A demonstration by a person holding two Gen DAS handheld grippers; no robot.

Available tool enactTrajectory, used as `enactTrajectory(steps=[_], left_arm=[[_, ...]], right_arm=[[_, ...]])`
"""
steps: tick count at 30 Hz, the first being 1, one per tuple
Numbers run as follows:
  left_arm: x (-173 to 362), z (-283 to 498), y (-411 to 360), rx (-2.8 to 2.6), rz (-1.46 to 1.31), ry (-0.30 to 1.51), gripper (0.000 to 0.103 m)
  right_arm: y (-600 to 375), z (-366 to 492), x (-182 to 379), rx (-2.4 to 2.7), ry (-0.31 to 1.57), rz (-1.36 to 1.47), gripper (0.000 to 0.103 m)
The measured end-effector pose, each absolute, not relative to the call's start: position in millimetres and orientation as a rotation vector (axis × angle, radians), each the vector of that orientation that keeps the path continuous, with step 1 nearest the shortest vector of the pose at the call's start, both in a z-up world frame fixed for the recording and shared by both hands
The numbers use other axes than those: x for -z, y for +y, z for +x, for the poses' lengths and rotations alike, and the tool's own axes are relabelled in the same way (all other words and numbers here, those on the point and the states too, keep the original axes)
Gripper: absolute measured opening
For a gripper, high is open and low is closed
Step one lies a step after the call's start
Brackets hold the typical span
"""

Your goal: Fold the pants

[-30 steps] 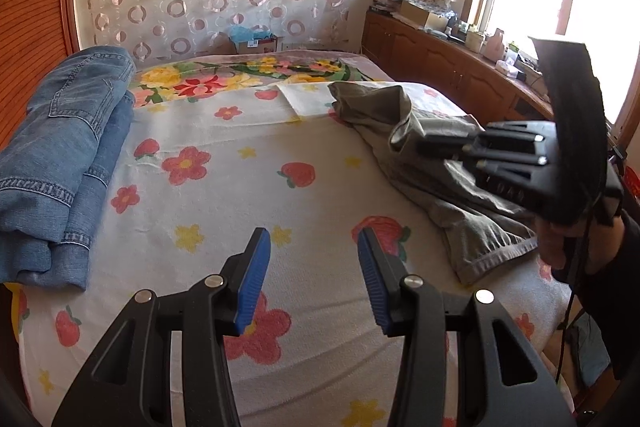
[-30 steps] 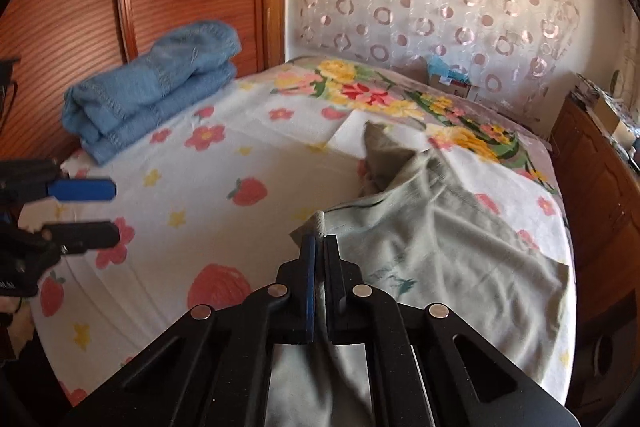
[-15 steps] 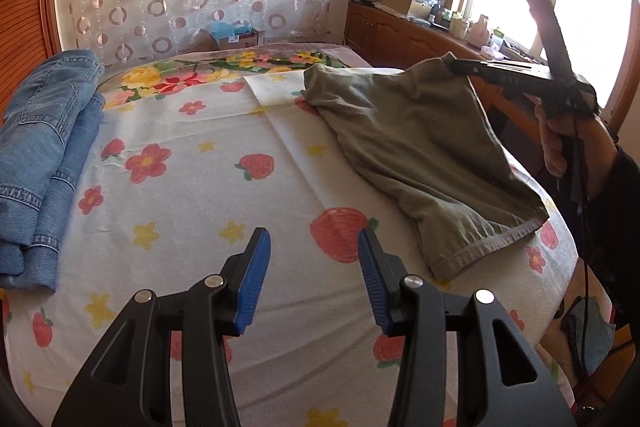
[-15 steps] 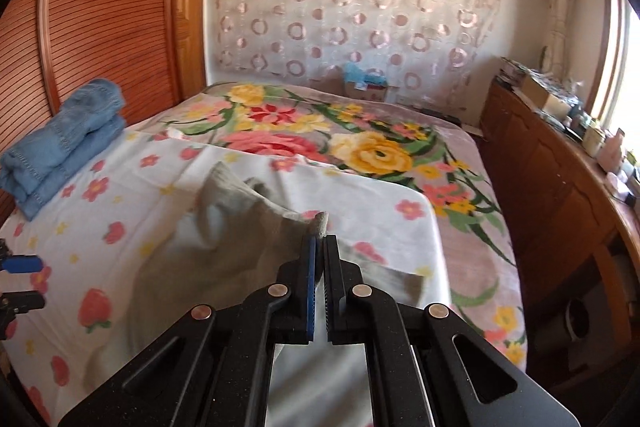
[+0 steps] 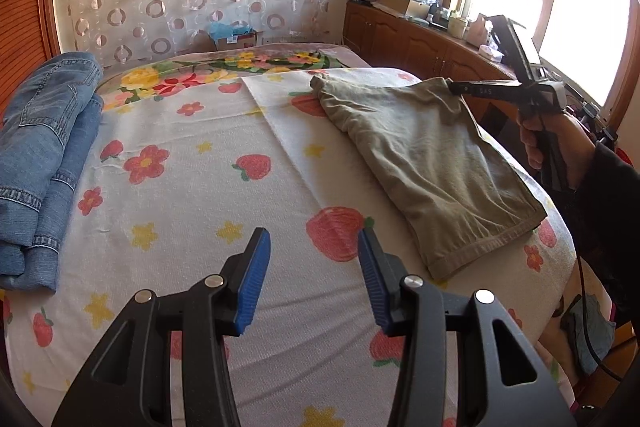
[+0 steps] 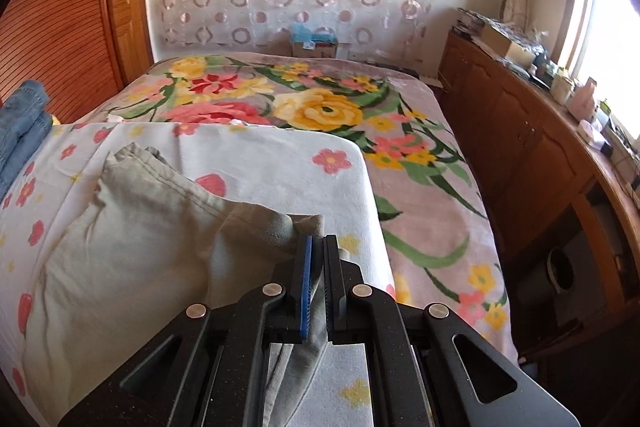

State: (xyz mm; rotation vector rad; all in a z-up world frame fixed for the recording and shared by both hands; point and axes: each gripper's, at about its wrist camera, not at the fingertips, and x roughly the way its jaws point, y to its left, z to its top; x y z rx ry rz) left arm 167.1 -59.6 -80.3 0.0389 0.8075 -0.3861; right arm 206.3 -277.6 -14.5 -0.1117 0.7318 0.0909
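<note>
Olive-green pants (image 5: 424,159) lie on the right side of the bed, spread flat, hem toward the near edge. My right gripper (image 5: 454,87) is shut on a far corner of the pants and holds it slightly lifted; in the right wrist view the cloth (image 6: 160,239) is pinched between the blue pads of my right gripper (image 6: 316,247). My left gripper (image 5: 312,251) is open and empty, hovering over the flowered sheet (image 5: 200,187) left of the pants' hem.
Folded blue jeans (image 5: 44,147) are stacked at the bed's left edge. A wooden cabinet (image 6: 532,147) with clutter runs along the right wall under the window. A box (image 5: 236,37) stands by the curtain wall. A floral blanket (image 6: 320,107) covers the far bed.
My right gripper has pulled the pants' corner out to the right and far side, spreading the bunched pants flat. The left gripper has stayed open above the sheet.
</note>
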Motion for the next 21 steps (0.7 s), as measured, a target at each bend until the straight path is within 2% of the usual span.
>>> enactTrajectory(steps=[3, 4, 6, 16, 18, 20, 21], left_arm=[[80, 168, -60, 0.388, 0.039, 0.807, 0.047], [81, 168, -61, 0.389, 0.039, 0.808, 0.047], [81, 169, -65, 0.394, 0.039, 0.808, 0.047], [88, 184, -105, 0.442, 0.034, 0.839, 0.047], [89, 187, -113, 0.444, 0.047, 0.842, 0.047], [91, 190, -124, 0.452, 0.065, 0.847, 0.047], [91, 190, -128, 0.457, 0.071, 0.849, 0.047]], right_arm=[[-282, 205, 5, -0.054, 0.715, -0.082, 0.012], [-283, 205, 4, -0.049, 0.710, -0.066, 0.021], [-287, 204, 7, -0.045, 0.712, -0.027, 0.030], [-282, 206, 28, -0.201, 0.754, 0.012, 0.030], [-280, 211, 32, -0.193, 0.771, -0.011, 0.023], [-282, 218, 36, -0.192, 0.788, -0.019, 0.021], [-283, 219, 37, -0.191, 0.792, -0.022, 0.016]])
